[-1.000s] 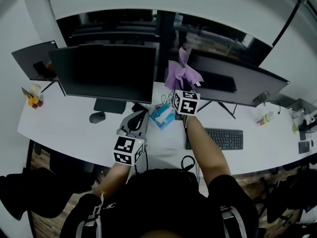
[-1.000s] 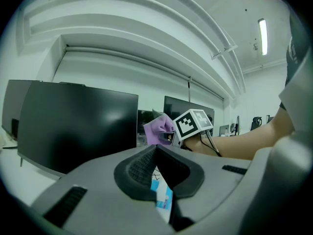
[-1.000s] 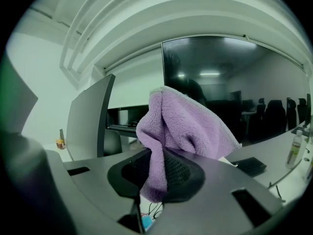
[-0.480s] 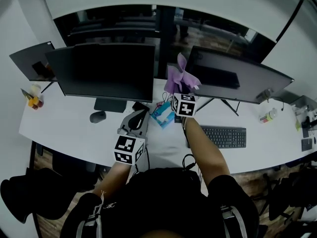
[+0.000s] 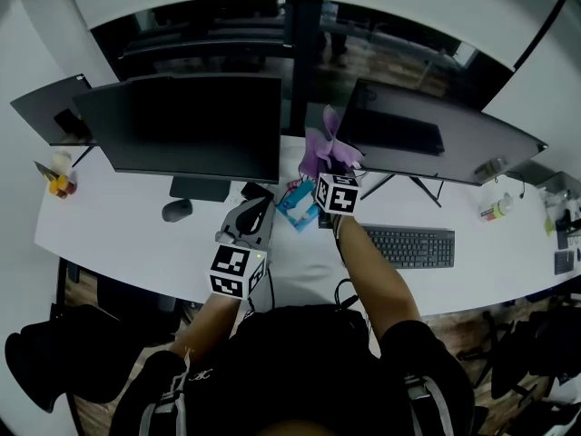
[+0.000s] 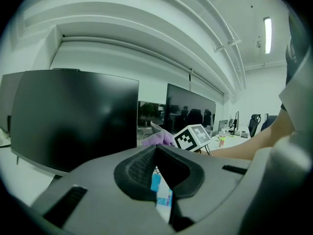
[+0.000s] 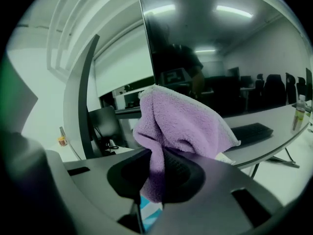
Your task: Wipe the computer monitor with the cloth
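My right gripper (image 5: pixel 330 162) is shut on a purple cloth (image 5: pixel 320 145), held up between two dark monitors. In the right gripper view the cloth (image 7: pixel 178 124) bunches above the jaws, close before the right monitor (image 7: pixel 230 48), which reflects a person and ceiling lights. That right monitor (image 5: pixel 436 134) stands just right of the cloth; the left monitor (image 5: pixel 182 125) stands to its left. My left gripper (image 5: pixel 247 223) hovers low over the desk, jaws shut with nothing between them. The left gripper view shows the left monitor (image 6: pixel 73 116) ahead and the cloth (image 6: pixel 157 138) with the right gripper's marker cube beyond.
A blue packet (image 5: pixel 298 204) lies on the white desk (image 5: pixel 118 234) below the cloth. A keyboard (image 5: pixel 408 246) sits at the right, a mouse (image 5: pixel 176 210) and a monitor foot (image 5: pixel 198 189) at the left. A third screen (image 5: pixel 50 109) and small bottles (image 5: pixel 57 180) stand far left.
The right gripper with the cloth has drifted slightly toward the gap between the monitors. The left gripper has hardly moved.
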The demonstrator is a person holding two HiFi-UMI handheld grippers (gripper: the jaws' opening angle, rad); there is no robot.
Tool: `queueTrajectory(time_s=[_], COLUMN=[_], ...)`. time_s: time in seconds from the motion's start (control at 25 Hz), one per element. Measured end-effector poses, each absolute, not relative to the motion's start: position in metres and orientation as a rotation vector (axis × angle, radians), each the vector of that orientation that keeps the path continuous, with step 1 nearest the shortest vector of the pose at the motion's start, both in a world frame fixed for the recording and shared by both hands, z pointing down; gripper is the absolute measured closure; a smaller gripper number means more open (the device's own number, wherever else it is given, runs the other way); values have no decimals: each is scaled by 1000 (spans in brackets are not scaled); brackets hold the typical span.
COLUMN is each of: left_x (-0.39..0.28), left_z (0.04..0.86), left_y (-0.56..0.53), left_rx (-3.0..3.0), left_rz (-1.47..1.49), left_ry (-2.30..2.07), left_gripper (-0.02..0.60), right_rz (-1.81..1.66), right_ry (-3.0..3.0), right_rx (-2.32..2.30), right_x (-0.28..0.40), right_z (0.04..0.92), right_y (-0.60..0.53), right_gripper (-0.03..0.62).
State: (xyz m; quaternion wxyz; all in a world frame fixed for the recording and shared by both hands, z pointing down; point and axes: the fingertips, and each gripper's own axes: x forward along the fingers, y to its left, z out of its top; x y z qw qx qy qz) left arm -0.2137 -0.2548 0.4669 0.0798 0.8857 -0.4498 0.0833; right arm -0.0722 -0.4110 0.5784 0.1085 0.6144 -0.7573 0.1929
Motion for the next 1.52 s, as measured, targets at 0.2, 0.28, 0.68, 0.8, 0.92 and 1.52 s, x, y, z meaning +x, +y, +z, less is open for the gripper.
queueTrajectory(time_s=[0.2, 0.28, 0.68, 0.8, 0.92, 1.52], left_x=[-213, -210, -200, -196, -192, -165], left_z=[472, 474, 480, 482, 481, 481], left_y=[-261, -263, -270, -270, -269, -256], left_rx=[2640, 2638, 2626, 2619, 2610, 2549], left_rz=[267, 278, 343, 364, 379, 425], left_ry=[-1340, -1338, -1339, -1340, -1342, -1411], left_gripper=[569, 569, 569, 569, 569, 569], right_rz=[603, 645, 757, 793, 849, 843], right_ry=[-2213, -2205, -2139, -2114, -2093, -2131], right_rx=[1772, 1748, 1696, 1688, 1684, 1725], right_x=[-73, -72, -62, -57, -49, 1], right_z=[601, 615, 661, 671, 681, 685], right_y=[-413, -414, -414, -415, -415, -420], right_gripper=[520, 520, 520, 520, 520, 522])
